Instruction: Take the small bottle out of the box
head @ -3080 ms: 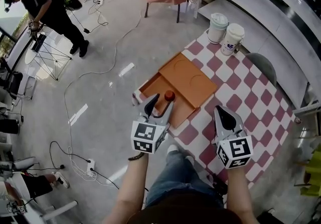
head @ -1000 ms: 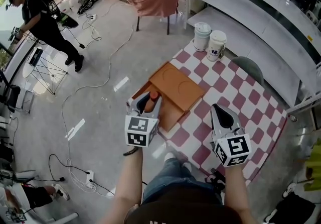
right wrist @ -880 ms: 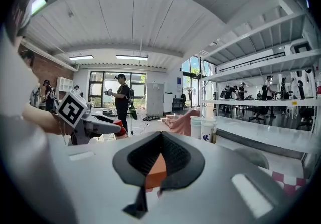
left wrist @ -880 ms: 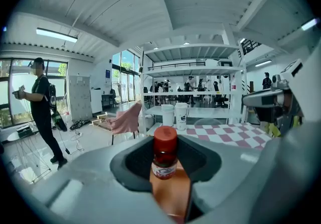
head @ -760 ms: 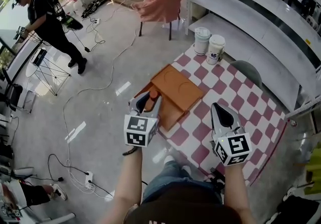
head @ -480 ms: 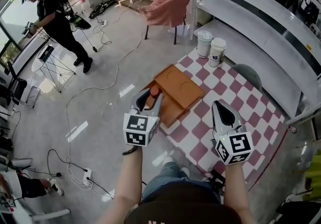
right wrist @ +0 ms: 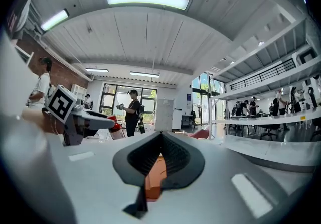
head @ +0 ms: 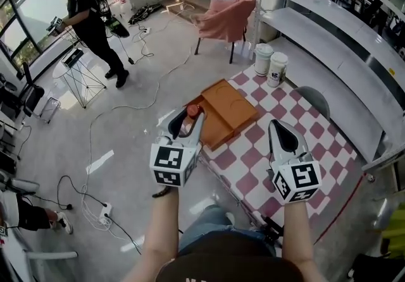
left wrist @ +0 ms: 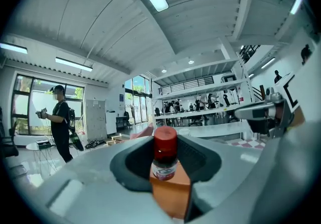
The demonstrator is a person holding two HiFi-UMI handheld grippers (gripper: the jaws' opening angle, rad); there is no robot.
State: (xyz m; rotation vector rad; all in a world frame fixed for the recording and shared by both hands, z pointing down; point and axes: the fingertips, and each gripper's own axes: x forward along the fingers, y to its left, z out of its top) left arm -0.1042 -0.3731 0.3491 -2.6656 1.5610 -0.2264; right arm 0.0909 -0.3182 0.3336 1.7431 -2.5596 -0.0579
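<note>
left hand-held gripper [head: 190, 126] has the small bottle [head: 192, 112] clamped between its jaws. they stand fairly wide because the bottle fills them. left gripper view shows the red cap [left wrist: 165, 140] upright and centred, no sign of slip.

change over the last few seconds: the bottle was sitting low in the tray [head: 207, 128] of the orange box [head: 231, 100] with the jaws round it. now it's lifted and reads left of the box's near edge in the head view, more over the floor [head: 126, 141] than over the tray. so extraction looks done, or near enough. from this steep angle i can't tell how much clearance there is over the rim.

right hand-held gripper [head: 282, 130] has come up too, jaws closed tip to tip with nothing in them. orange seen through its gap is probably the box beyond. it hovers over the checkered desk [head: 250, 164], apart from the box.

what's left, my read: carry the bottle clear and set it upright on the desk. risk is a tall narrow bottle tipping on release.
</note>
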